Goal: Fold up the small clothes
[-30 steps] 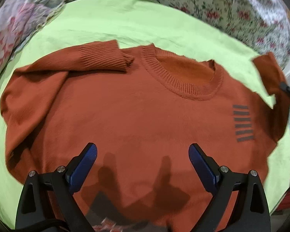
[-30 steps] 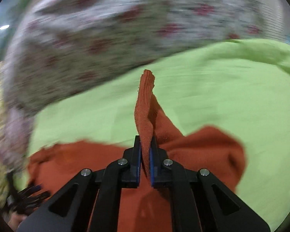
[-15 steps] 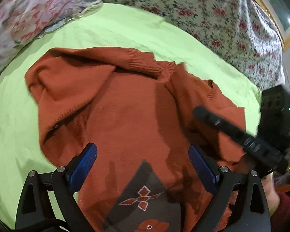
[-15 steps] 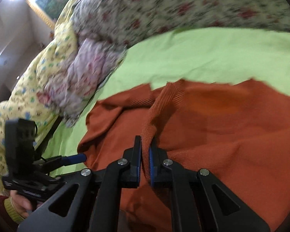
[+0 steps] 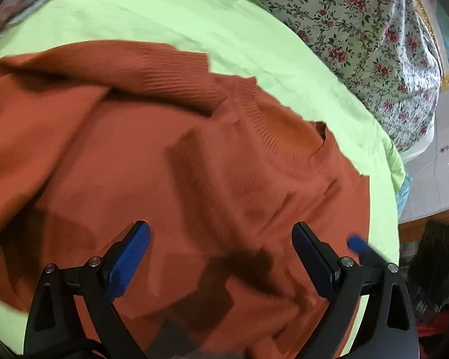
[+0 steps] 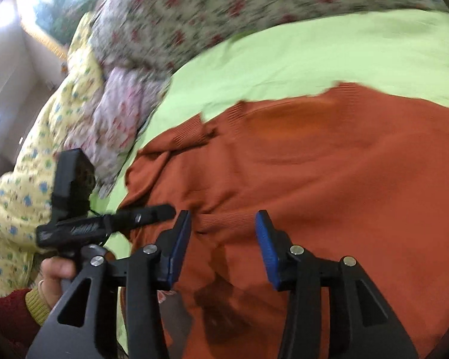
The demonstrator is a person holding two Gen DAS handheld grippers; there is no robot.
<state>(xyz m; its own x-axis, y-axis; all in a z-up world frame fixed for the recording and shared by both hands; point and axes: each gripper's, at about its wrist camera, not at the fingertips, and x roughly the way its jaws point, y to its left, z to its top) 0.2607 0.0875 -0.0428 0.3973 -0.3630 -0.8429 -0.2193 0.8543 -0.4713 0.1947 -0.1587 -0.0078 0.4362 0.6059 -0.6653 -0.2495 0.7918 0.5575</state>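
Sweater (image 5: 170, 155) without readable writing, left gripper (image 5: 221, 257) released, right gripper (image 6: 223, 245) just released

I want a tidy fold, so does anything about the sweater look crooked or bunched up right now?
Yes. The orange sweater lies rumpled on the green sheet. Its left sleeve is folded slantwise across the chest, with its cuff at the collar, and creases run through the body. No damage shows.

Rust-orange sweater (image 5: 170, 161), lime-green sheet (image 5: 170, 9)

My own fingers hide the sweater's (image 5: 194, 164) hem; its left side runs off frame, and the floral bedding (image 6: 194, 15) behind is smeared.
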